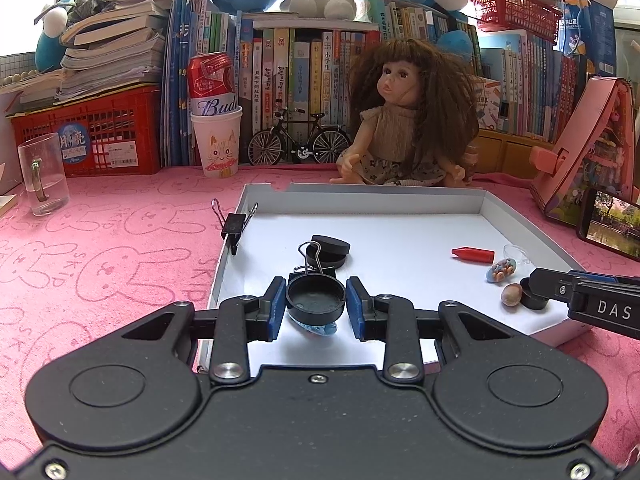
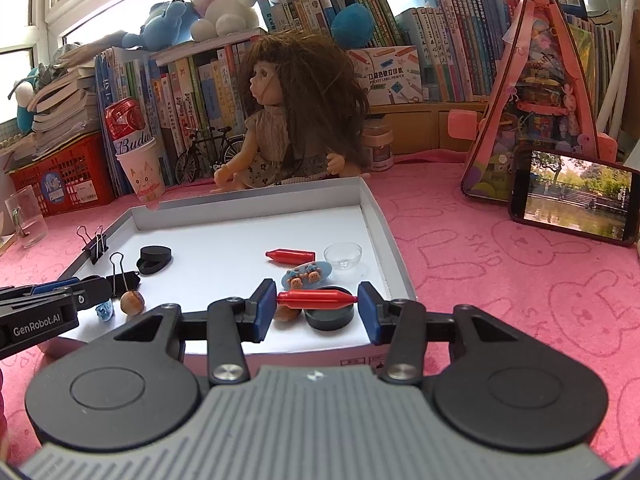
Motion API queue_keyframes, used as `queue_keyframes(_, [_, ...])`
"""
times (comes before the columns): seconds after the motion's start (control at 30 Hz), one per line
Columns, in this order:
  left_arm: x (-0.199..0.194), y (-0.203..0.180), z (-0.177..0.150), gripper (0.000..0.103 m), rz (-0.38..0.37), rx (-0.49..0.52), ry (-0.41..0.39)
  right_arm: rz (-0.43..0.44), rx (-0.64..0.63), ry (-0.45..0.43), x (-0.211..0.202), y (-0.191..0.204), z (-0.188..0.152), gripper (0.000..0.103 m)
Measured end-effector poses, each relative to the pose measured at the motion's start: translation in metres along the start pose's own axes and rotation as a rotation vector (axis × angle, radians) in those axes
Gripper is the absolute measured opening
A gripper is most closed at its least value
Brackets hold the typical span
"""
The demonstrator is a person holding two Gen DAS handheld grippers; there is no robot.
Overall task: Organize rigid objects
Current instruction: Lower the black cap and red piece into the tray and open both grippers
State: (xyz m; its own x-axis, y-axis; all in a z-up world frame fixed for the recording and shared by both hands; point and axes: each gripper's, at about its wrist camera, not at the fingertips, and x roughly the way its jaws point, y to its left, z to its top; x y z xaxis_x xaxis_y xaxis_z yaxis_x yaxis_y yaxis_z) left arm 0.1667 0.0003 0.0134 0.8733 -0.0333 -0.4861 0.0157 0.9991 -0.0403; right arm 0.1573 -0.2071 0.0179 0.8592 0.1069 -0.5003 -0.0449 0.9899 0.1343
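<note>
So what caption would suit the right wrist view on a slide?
Right gripper holds a red crayon endwise over a black cap in the white tray.

Behind the tray, seated on pink bunny-print cloth [image 1: 100,264]: long-haired doll [image 1: 408,120]. Left of it, miniature bicycle [image 1: 300,140], Budweiser can [image 1: 212,80] upright in paper cup [image 1: 218,144], glass mug [image 1: 42,174]. Right: propped phone [image 2: 576,200], screen lit.

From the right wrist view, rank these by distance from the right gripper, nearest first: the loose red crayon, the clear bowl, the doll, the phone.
1. Loose red crayon, just ahead of the right gripper in the tray, slightly left.
2. Clear bowl, beside the crayon on its right; nearly level with it, so 1 and 2 are close to call.
3. Phone, off to the right on the pink cloth.
4. Doll, behind the tray's far wall.
</note>
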Motion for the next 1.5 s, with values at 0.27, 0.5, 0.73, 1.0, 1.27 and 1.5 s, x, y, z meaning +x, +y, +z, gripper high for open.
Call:
queue_keyframes(0.27, [0.004,0.002,0.000,0.031,-0.001,-0.010,0.017,-0.002,0.006,0.015,0.002,0.000,0.000,0.050])
queue_keyframes(0.5, [0.007,0.002,0.000,0.031,0.001,-0.018,0.035,-0.003,0.005,0.017,0.002,0.000,0.000,0.051])
queue_keyframes(0.73, [0.008,0.003,0.000,0.031,0.003,-0.021,0.041,-0.005,0.002,0.018,0.002,0.000,-0.001,0.051])
queue_keyframes(1.0, [0.012,0.005,-0.001,0.031,0.009,-0.037,0.060,-0.011,-0.008,0.023,0.003,0.001,-0.001,0.053])
queue_keyframes(1.27, [0.013,0.005,-0.001,0.031,0.009,-0.035,0.062,-0.018,-0.021,0.028,0.004,0.003,-0.001,0.053])
queue_keyframes(1.5, [0.014,0.003,-0.001,0.031,0.014,-0.027,0.066,-0.019,-0.025,0.029,0.004,0.003,-0.001,0.055])
